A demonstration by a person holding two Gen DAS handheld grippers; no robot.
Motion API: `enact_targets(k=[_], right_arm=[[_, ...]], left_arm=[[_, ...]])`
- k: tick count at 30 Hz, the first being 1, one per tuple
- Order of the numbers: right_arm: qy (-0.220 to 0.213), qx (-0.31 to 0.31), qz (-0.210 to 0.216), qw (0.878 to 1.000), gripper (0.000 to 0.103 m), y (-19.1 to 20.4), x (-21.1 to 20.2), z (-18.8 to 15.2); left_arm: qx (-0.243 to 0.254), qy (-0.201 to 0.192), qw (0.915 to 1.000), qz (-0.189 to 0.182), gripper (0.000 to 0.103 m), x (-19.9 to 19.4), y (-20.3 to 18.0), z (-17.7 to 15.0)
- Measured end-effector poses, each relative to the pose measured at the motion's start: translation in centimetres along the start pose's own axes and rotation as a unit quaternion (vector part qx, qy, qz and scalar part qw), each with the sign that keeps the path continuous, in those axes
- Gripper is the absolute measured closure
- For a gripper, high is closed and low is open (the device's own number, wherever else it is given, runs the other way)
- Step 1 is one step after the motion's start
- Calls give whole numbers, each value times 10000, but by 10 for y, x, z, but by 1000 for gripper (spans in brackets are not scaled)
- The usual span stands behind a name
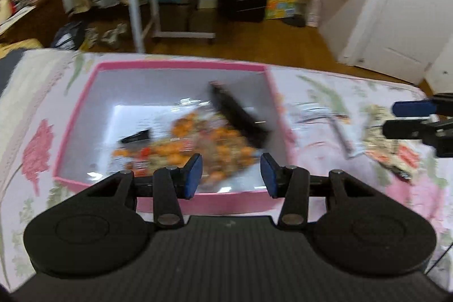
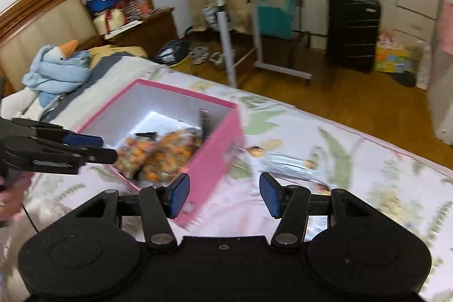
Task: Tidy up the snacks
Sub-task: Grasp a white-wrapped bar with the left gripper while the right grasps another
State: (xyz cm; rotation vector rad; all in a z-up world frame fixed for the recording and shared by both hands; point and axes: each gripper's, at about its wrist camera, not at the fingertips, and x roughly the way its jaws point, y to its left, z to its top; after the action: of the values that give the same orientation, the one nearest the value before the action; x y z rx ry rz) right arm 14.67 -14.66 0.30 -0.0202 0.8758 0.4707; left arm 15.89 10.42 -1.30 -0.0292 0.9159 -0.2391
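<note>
Spread across the bed (image 2: 354,160): a floral quilt carrying everything. Set on it, a pink box (image 1: 175,65) holding two orange snack bags (image 2: 167,152) plus a dark flat packet (image 1: 240,115) leaning on the wall. Left outside, just right of the box: a silvery packet (image 2: 286,160) and a crumpled snack bag (image 1: 379,132). Partly done, judging by that, at least two still to go in. Left gripper (image 1: 231,174) part-open, nothing between the fingers; right gripper (image 2: 225,196) likewise apart and empty.
</note>
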Motion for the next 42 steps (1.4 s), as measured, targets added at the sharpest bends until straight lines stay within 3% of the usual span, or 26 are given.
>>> enact_targets(k=[8, 12, 16, 21, 24, 28, 32, 33, 36, 42], right_arm=[[-474, -479, -591, 9960, 43, -44, -9, -40], [-436, -424, -479, 9970, 43, -67, 4, -56], [-322, -180, -293, 9989, 43, -86, 28, -68], [-311, 48, -126, 9994, 43, -105, 65, -79], [-197, 39, -199, 9996, 43, -108, 89, -82], [-95, 44, -446, 9990, 43, -112, 116, -84], [45, -432, -541, 9976, 46, -102, 126, -90], [70, -536, -611, 9967, 49, -99, 125, -91], [20, -410, -651, 9970, 61, -98, 115, -94], [40, 369, -715, 9968, 69, -88, 92, -97]], left_arm=[[-145, 432, 9979, -464, 59, 43, -87, 6], [-199, 238, 9994, -183, 59, 77, -120, 4], [-337, -96, 9983, 455, 54, 121, -139, 0], [-393, -192, 9947, 934, 51, 179, -149, -3], [-371, -230, 9914, 1233, 50, 208, -154, -4], [-563, -706, 9823, 1642, 46, 221, -150, -5], [-499, -593, 9810, 1780, 46, 232, -152, -4], [-470, -540, 9806, 1823, 48, 234, -151, -4], [-435, -330, 9807, 1877, 70, 237, -148, -6], [-158, -116, 9841, 1766, 73, 216, -146, -13]])
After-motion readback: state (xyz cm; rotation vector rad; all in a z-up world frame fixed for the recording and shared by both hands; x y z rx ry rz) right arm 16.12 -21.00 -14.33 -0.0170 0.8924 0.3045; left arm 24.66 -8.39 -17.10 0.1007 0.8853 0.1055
